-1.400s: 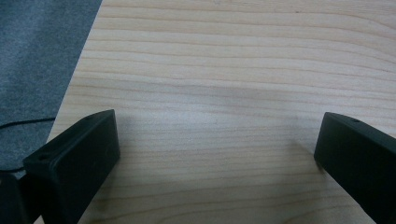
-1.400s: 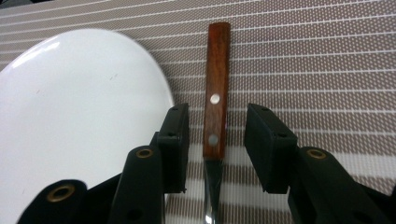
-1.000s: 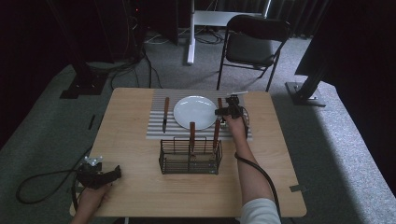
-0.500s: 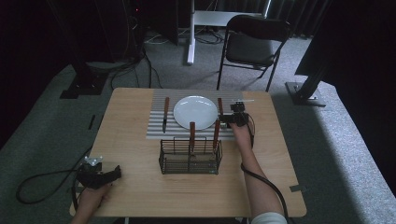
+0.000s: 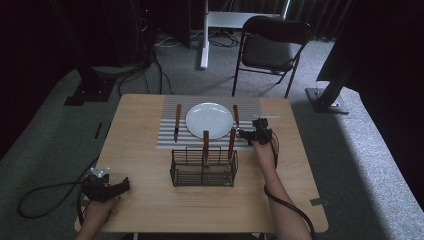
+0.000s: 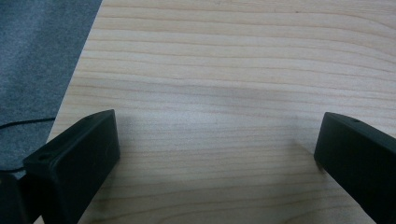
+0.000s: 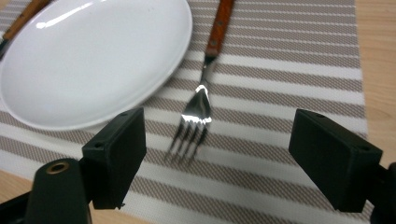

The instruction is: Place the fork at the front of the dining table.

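The fork (image 7: 201, 95) lies flat on the striped placemat (image 7: 299, 60), just to the right of the white plate (image 7: 93, 56) as the right gripper view shows it. It has a reddish-brown wooden handle and a shiny steel neck and head with four tines, and a bright glint sits on the bowl of the head. The tines point toward the right gripper (image 7: 217, 154), the handle points away from it, and the fork lies close beside the plate's rim without visibly touching it. In the high view the fork (image 5: 236, 116) is a thin brown strip at the plate's (image 5: 209, 120) right edge on the placemat (image 5: 170, 141).

The right gripper (image 5: 244, 133) has its fingers (image 7: 116, 154) spread wide, one on each side of the fork's tines and well clear of them, holding nothing. It hovers low over the near right part of the placemat.

The left gripper (image 5: 122, 186) rests at the near left corner of the counter (image 5: 150, 210), well apart from everything else. In its own view its fingers (image 6: 74, 158) stand wide apart over bare wood, with nothing between them.

A knife (image 5: 177, 120) with a brown handle lies on the placemat to the left of the plate. Nearer the person stands a dark wire basket (image 5: 203, 167) with two wooden-handled utensils (image 5: 205, 145) upright in it. A black folding chair (image 5: 270, 47) stands beyond the far edge of the counter.
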`<state>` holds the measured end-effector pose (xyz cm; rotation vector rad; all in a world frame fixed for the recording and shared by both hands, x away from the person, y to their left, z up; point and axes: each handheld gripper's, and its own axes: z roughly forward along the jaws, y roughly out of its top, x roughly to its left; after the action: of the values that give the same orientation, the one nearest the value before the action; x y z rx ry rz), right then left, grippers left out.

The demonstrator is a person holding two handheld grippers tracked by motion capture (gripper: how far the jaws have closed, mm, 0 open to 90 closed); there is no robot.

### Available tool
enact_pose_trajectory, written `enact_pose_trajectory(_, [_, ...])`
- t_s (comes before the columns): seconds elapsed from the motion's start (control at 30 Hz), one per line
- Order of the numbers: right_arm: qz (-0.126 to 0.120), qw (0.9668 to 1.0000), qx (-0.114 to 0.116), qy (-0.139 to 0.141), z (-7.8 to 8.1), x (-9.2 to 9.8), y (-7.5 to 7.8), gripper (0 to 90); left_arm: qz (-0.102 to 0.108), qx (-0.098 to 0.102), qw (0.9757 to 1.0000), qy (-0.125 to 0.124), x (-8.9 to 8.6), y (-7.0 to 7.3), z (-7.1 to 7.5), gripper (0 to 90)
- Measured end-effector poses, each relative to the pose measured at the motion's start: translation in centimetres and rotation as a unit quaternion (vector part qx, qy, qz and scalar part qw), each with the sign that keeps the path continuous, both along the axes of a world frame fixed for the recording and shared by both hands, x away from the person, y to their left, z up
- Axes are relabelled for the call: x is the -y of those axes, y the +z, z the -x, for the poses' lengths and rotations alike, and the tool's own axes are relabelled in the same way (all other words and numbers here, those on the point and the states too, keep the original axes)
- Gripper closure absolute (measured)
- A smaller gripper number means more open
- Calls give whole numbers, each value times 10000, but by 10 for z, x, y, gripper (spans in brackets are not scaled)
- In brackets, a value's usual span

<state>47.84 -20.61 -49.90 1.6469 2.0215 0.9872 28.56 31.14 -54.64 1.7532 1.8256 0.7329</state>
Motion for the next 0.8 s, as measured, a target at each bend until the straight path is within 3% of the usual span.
enact_pose_trajectory(0.8, [-109, 9999, 36, 29, 59, 27, -16, 173, -2, 0, 10000, -2, 0, 0, 0, 0])
